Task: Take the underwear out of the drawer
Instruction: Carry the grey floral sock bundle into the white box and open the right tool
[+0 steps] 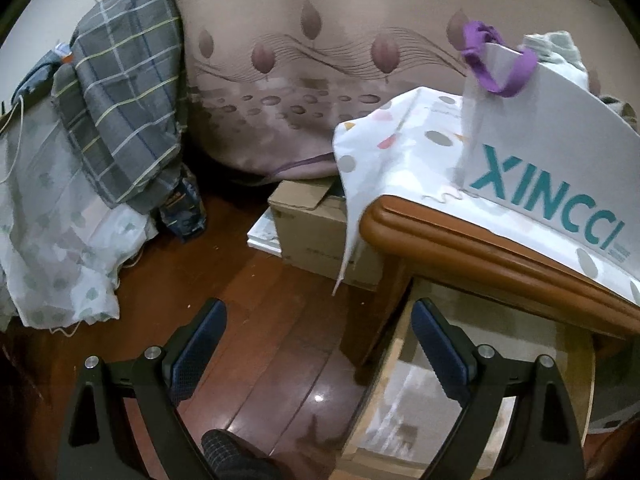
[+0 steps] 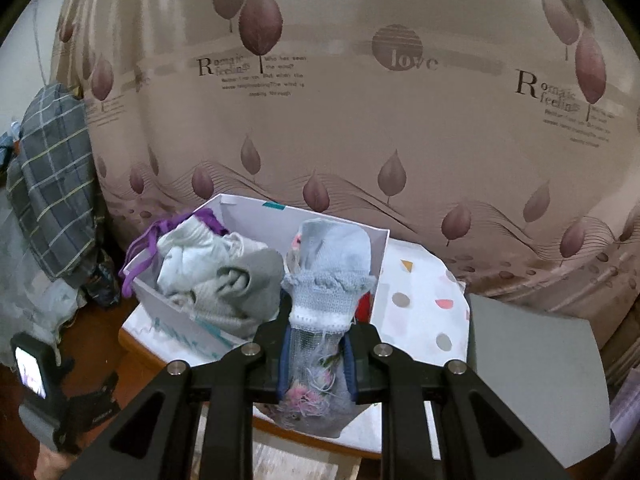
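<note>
your right gripper [image 2: 316, 364] is clamped narrow on a pale blue-grey knit piece of underwear [image 2: 328, 280], lace trim and white band showing just above the pads, with the loose end hanging below the jaws. it is held up over the cloth-covered cabinet top [image 2: 416, 304], in front of the white paper bag [image 2: 256, 220] that already has grey garments [image 2: 216, 268] bunched in it. your left gripper [image 1: 320, 344] stands wide with nothing between its pads, pointing down at the wooden floor [image 1: 256, 280] beside the open drawer [image 1: 480, 364], whose pale inside shows under the cabinet's wooden edge [image 1: 480, 248].

the step looks like carrying the piece clear of the drawer towards the bag. keep the squeeze steady, since the fabric is thin and stretchy and could slide out. lift until the dangling end would clear the bag's near rim, then bring it over the free side before letting go. keep the left gripper away from the purple handles [image 2: 148, 240].
</note>
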### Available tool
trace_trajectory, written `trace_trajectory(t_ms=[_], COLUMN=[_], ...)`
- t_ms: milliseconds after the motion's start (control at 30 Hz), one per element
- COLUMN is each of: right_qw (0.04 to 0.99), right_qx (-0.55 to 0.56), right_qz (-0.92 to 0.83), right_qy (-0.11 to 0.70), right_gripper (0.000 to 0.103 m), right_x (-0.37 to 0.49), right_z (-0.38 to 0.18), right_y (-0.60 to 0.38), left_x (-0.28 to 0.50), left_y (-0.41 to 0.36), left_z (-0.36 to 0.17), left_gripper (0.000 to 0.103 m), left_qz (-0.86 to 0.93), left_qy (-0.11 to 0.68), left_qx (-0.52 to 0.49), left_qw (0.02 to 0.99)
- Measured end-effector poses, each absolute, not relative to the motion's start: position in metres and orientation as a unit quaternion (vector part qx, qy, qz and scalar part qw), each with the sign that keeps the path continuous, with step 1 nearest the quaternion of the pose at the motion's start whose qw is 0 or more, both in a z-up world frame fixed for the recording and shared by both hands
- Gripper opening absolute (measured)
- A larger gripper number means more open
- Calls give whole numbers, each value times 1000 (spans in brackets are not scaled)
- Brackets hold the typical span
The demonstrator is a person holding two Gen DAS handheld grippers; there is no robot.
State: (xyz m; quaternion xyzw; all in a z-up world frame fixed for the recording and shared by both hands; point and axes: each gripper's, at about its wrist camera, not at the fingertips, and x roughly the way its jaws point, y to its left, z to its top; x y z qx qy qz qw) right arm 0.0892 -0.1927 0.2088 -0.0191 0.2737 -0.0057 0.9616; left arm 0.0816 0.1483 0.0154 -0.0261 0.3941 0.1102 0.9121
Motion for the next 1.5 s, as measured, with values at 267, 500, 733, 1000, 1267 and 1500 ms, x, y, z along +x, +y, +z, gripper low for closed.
trace_trajectory(t_ms=[267, 500, 733, 1000, 1267, 1500], right_qw=[949, 941, 925, 912, 910, 916], right_qx=[-12, -2, 26, 30, 18, 6], right_qz=[-26, -33, -57, -73, -84, -89], right_qy=[313, 337, 376, 402, 405, 390], right_gripper=[21, 21, 22, 31, 59, 68], right_x=[153, 189, 218, 234, 228, 216], right_z=[193, 177, 150, 129, 126, 138], right_y=[-186, -181, -184, -183, -183, -181], left_x=[83, 83, 85, 86, 86, 88], left_y=[170, 180, 183, 183, 179, 174], left_z=[12, 12, 10, 10, 12, 11], left_gripper=[92, 92, 92, 92, 92, 92], left_qz=[133, 144, 139, 139, 133, 127], left_qy=[403, 403, 410, 411, 410, 409], left_qx=[-51, -63, -74, -71, -70, -64], left_qw=[904, 901, 898, 898, 900, 901])
